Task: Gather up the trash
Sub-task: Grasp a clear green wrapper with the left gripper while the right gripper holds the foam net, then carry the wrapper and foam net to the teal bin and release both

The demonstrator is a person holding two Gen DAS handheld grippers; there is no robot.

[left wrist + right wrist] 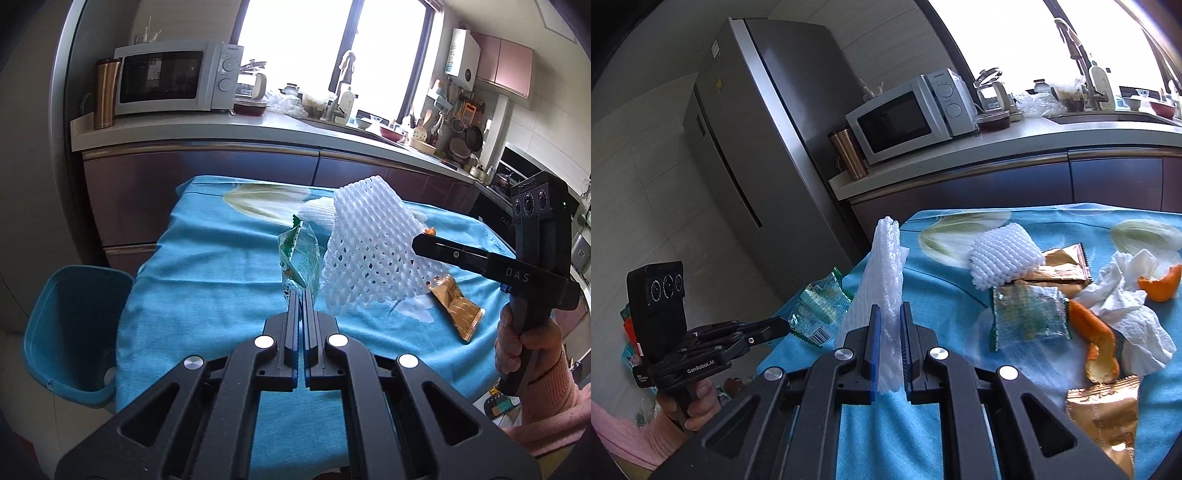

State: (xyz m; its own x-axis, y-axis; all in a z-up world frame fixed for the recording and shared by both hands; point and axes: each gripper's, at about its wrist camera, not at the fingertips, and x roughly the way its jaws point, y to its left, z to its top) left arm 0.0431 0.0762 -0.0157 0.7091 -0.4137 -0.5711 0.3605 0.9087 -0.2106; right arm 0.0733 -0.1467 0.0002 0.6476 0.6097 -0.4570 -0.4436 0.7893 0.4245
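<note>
My left gripper (300, 293) is shut on a green-and-clear snack wrapper (300, 260) and holds it up over the blue tablecloth (207, 295). In the right wrist view the same gripper (785, 325) and wrapper (816, 308) hang past the table's left edge. My right gripper (889, 308) is shut on a white foam fruit net (886, 273), lifted above the cloth; it also shows in the left wrist view (369, 254), with the right gripper (419, 243) beside it. A blue trash bin (70, 328) stands on the floor left of the table.
On the cloth lie a second foam net (1004, 258), gold wrappers (1067, 266) (1102, 410) (456, 306), a clear green wrapper (1028, 314), orange peels (1099, 347) (1161, 282) and a crumpled tissue (1126, 306). A counter with a microwave (177, 77) is behind, a fridge (764, 147) to the left.
</note>
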